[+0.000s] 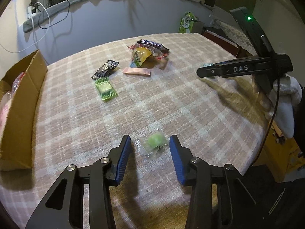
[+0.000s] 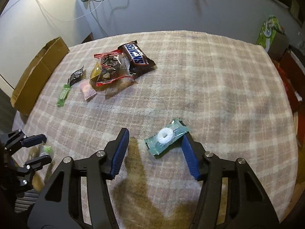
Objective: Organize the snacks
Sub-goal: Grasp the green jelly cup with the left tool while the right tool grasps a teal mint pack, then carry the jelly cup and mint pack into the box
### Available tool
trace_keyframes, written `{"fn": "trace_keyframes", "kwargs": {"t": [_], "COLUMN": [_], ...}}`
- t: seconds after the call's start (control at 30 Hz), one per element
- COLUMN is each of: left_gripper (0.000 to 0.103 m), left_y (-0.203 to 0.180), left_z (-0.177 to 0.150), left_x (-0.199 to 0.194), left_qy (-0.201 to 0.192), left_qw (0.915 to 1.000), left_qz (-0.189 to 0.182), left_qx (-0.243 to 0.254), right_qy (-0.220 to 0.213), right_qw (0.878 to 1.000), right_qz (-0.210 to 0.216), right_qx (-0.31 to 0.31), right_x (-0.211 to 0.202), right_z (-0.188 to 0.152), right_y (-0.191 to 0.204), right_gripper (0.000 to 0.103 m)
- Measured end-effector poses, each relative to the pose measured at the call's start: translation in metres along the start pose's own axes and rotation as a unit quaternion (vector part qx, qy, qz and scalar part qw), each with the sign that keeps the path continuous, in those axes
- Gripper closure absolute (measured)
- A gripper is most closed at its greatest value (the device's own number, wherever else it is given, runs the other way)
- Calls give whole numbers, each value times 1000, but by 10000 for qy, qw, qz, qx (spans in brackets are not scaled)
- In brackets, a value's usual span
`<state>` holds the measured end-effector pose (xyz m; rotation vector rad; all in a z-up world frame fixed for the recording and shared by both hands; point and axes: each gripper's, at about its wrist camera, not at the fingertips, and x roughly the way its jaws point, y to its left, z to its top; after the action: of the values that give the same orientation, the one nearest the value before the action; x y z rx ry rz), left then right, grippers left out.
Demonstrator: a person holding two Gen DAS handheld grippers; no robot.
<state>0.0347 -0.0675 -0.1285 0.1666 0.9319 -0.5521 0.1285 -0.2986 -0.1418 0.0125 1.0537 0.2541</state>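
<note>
My left gripper (image 1: pixel 150 143) is open, its blue pads on either side of a green candy in a clear wrapper (image 1: pixel 155 142) on the checked tablecloth (image 1: pixel 171 103). My right gripper (image 2: pixel 155 139) is open, low over a teal wrapped ring mint (image 2: pixel 167 136) that lies against its right finger. It shows side-on in the left wrist view (image 1: pixel 202 72). Further back lie a Snickers bar (image 2: pixel 136 54), a red-edged clear bag (image 2: pixel 112 66), a yellow packet (image 1: pixel 142 55), a pink packet (image 1: pixel 136 71), a black packet (image 1: pixel 105 69) and a green packet (image 1: pixel 106 89).
An open cardboard box (image 1: pixel 21 103) with pink packets inside stands at the table's left edge. A green bag (image 2: pixel 269 30) sits beyond the far right corner. The left gripper appears at the left in the right wrist view (image 2: pixel 41 147).
</note>
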Motion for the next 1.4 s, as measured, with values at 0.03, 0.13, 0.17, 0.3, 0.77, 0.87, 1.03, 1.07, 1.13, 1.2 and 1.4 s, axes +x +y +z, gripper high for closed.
{"fn": "trace_keyframes", "kwargs": {"t": [0.03, 0.13, 0.17, 0.3, 0.77, 0.87, 1.03, 1.07, 1.13, 1.2, 1.4], "left_gripper": [66, 68, 70, 73, 78, 78, 78, 78, 78, 78, 78], "left_y": [0, -1, -2, -4, 1, 5, 13, 15, 19, 24, 47], "left_z": [0, 0, 0, 1, 1, 0, -1, -1, 0, 1, 3], "left_x": [1, 1, 1, 3, 2, 0, -7, -10, -15, -21, -38], "left_qy": [4, 10, 7, 2, -156, -205, -307, -341, -409, -499, -710], "left_qw": [10000, 10000, 10000, 9999, 9996, 9991, 9980, 9977, 9970, 9958, 9910], "left_qz": [-19, -51, -49, -56, -60, -40, 31, 40, 60, 96, 249], "left_qx": [4, 38, 58, 85, -244, -370, -543, -583, -656, -757, -1109], "right_qy": [-2, -37, -46, -82, -318, -381, -493, -519, -592, -675, -892], "right_qw": [10000, 9995, 9993, 9988, 9991, 9990, 9986, 9985, 9982, 9977, 9954], "right_qz": [-51, -271, -315, -412, -264, -247, -211, -188, -125, -82, 128], "right_qx": [-48, -178, -195, -263, -22, -12, 0, 1, -10, -60, -319], "right_x": [1, 3, 4, 5, -3, -8, -18, -20, -26, -33, -48], "right_z": [1, 3, 4, 5, 1, -2, -1, -1, 2, 5, 19], "right_y": [1, 4, 5, 4, -12, -12, -9, -9, -5, 0, 27], "right_gripper": [47, 55, 57, 69, 96, 97, 97, 97, 97, 97, 97]}}
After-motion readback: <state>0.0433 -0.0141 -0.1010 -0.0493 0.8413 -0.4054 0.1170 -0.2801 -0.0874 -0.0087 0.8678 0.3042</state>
